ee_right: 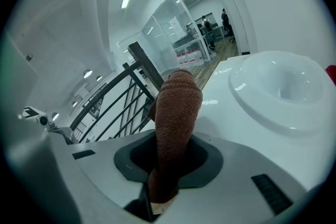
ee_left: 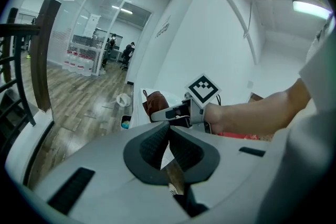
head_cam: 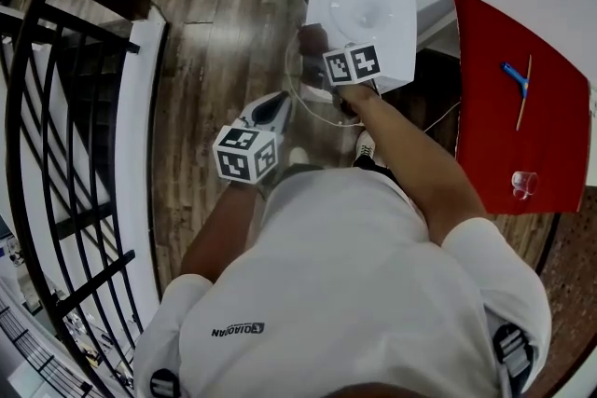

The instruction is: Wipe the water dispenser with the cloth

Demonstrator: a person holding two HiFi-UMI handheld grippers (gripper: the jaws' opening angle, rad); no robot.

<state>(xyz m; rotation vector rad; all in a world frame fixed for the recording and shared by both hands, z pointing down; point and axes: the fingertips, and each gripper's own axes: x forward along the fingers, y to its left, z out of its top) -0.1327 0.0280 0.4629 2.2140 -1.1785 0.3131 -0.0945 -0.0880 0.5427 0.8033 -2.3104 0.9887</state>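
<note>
Holds the cloth [ee_right: 178,113] clamped upright in the right claw [ee_right: 173,162], over the white top of the dispenser [ee_right: 241,107], close to the edge on the side of the railing [ee_right: 121,97] and beside the round hollow [ee_right: 283,86]; cannot tell whether touching the surface or just above it. In the head view, reaches with this claw to the left edge of that top. Hangs the left claw [ee_left: 169,144] lower and apart from the dispenser, over the wooden floor [head_cam: 215,33], jaws pressed together on nothing. Seems to be in the wiping step itself, with no sign of how much is already wiped. Next, probably: press the cloth flat on the top, draw it across past the hollow to the far edges, then down the sides, lightly enough not to pull the cloth out of the jaws.
</note>
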